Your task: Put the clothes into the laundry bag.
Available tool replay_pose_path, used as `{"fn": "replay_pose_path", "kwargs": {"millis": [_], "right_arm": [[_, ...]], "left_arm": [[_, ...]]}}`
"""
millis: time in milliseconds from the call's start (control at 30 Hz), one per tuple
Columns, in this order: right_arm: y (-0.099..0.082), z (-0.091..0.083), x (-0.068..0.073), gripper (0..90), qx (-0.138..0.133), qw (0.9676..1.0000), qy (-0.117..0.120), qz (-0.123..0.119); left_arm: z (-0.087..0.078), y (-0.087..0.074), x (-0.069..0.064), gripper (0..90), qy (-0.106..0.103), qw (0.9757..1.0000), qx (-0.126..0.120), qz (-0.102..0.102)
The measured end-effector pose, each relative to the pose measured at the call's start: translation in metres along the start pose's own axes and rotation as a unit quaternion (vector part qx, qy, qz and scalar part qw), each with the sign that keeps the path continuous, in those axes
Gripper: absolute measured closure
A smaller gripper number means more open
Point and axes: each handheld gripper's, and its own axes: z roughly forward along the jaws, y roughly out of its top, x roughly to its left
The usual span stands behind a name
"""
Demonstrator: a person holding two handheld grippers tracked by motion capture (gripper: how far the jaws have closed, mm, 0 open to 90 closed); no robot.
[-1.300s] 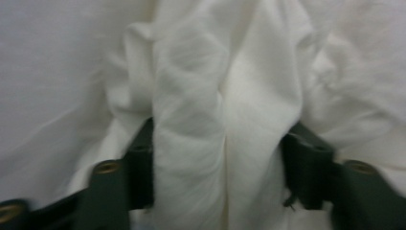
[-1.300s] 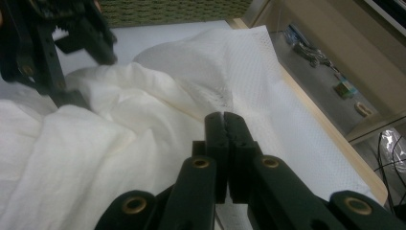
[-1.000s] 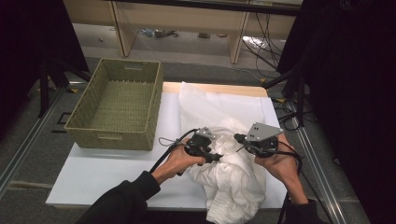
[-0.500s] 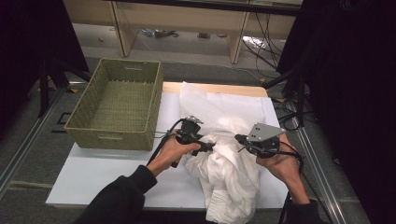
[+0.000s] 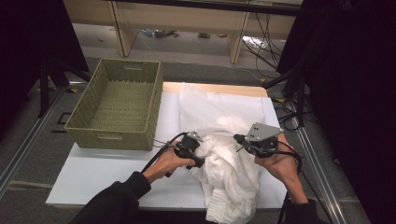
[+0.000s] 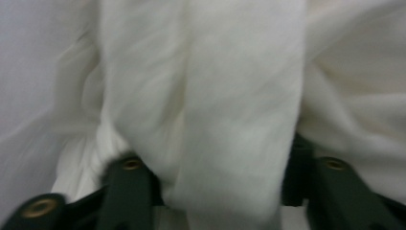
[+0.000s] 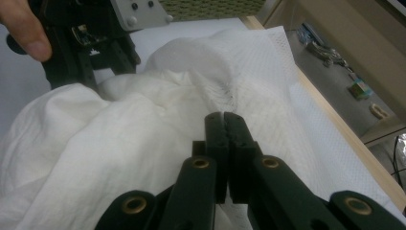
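A crumpled white cloth lies on the white table and hangs over its near edge. My left gripper is at the bunch's left side. In the left gripper view a thick fold of the cloth stands between the parted jaws of my left gripper; they have just been closing on it, and the fold does not look squeezed. My right gripper is at the bunch's right side. In the right gripper view my right gripper is shut, and the cloth puckers at its tips. The left gripper shows beyond.
A green woven basket stands empty at the table's left. The white table top is bare in front of it. The flat part of the cloth reaches the wooden back edge. Shelves and cables lie behind.
The left hand lifted a little up and left off the bunch, then sank back onto its left side. The right hand has held still with the cloth.
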Motion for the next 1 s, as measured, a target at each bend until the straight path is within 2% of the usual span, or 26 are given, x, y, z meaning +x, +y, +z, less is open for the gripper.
{"fn": "replay_pose_path", "kwargs": {"millis": [33,67,100,133,200,233,300,333,400,433,467,500,533,567,633,667,700,733,800,833,867,900,933,967,1000], "right_arm": [[0.0,0.001,0.0,90.0,0.002,1.0,0.002,0.001],[-0.001,0.001,0.001,90.0,0.003,1.0,0.003,0.003],[-0.001,0.001,0.001,90.0,0.003,1.0,0.003,0.003],[-0.002,0.002,0.0,90.0,-0.001,1.0,0.0,0.007],[-0.002,0.002,0.0,90.0,0.003,1.0,0.004,0.007],[-0.003,0.002,0.0,90.0,0.001,1.0,0.003,0.004],[-0.002,-0.001,-0.001,90.0,-0.002,1.0,0.002,0.004],[-0.001,-0.004,0.0,90.0,-0.003,1.0,0.003,0.008],[0.002,-0.008,-0.001,90.0,-0.012,0.9999,0.008,0.003],[0.003,-0.01,0.0,90.0,-0.015,0.9998,0.01,0.006],[0.003,-0.01,0.0,90.0,-0.017,0.9998,0.01,0.002],[0.003,-0.01,0.002,90.0,-0.013,0.9998,0.015,0.002],[0.002,-0.008,0.003,90.0,-0.013,0.9997,0.019,0.001],[0.001,-0.006,0.005,90.0,-0.012,0.9996,0.024,0.003],[-0.001,-0.001,0.006,90.0,-0.005,0.9996,0.027,0.0],[-0.001,0.0,0.006,90.0,-0.003,0.9996,0.027,-0.001],[-0.002,0.0,0.005,90.0,-0.004,0.9997,0.026,0.001],[-0.002,0.0,0.005,90.0,-0.004,0.9997,0.023,0.003],[-0.002,-0.003,0.003,90.0,-0.007,0.9997,0.021,0.007],[-0.001,-0.004,0.002,90.0,-0.009,0.9998,0.017,0.008],[-0.001,-0.004,0.002,90.0,-0.009,0.9998,0.017,0.008],[-0.001,-0.004,0.002,90.0,-0.01,0.9998,0.017,0.01],[-0.001,-0.004,0.001,90.0,-0.01,0.9998,0.016,0.011],[-0.001,-0.004,0.001,90.0,-0.009,0.9998,0.016,0.01],[-0.001,-0.004,0.001,90.0,-0.009,0.9998,0.016,0.01]], "left_arm": [[0.002,0.003,-0.002,64.6,-0.005,0.9998,-0.01,0.015],[0.003,0.005,-0.006,69.8,-0.008,0.9996,-0.02,0.021],[0.003,0.005,-0.006,73.6,-0.008,0.9996,-0.02,0.021],[0.003,0.01,-0.013,75.5,-0.012,0.9987,-0.034,0.036],[0.0,0.017,-0.019,76.7,-0.019,0.9972,-0.052,0.049],[-0.002,0.021,-0.022,77.1,-0.021,0.9968,-0.063,0.044],[-0.006,0.028,-0.025,77.5,-0.032,0.995,-0.08,0.05],[-0.007,0.032,-0.025,77.6,-0.025,0.9952,-0.081,0.049],[-0.003,0.036,-0.018,77.7,-0.015,0.9964,-0.081,0.019],[0.002,0.036,-0.012,77.7,-0.008,0.9975,-0.071,-0.004],[0.01,0.034,-0.006,77.6,0.003,0.9986,-0.05,-0.016],[0.019,0.03,-0.003,77.3,0.02,0.9988,-0.033,-0.031],[0.025,0.025,0.0,76.3,0.024,0.9984,-0.024,-0.045],[0.027,0.022,0.003,75.1,0.02,0.9979,-0.029,-0.054],[0.021,0.022,0.002,69.8,0.027,0.9978,-0.036,-0.048],[0.021,0.022,0.002,63.0,0.027,0.9978,-0.036,-0.048],[0.006,0.022,0.0,53.6,0.052,0.9973,-0.034,-0.039],[-0.003,0.021,0.0,50.2,0.052,0.9973,-0.036,-0.037],[-0.019,0.02,-0.002,40.8,0.055,0.9961,-0.054,-0.041],[-0.027,0.019,-0.001,37.4,0.063,0.9953,-0.062,-0.04],[-0.027,0.019,-0.001,34.0,0.063,0.9953,-0.062,-0.04],[-0.038,0.019,0.001,34.0,0.069,0.9927,-0.087,-0.047],[-0.043,0.019,0.005,33.3,0.07,0.9918,-0.096,-0.048],[-0.046,0.019,0.012,36.2,0.07,0.9911,-0.095,-0.061],[-0.046,0.019,0.012,40.1,0.07,0.9911,-0.095,-0.061]]}}
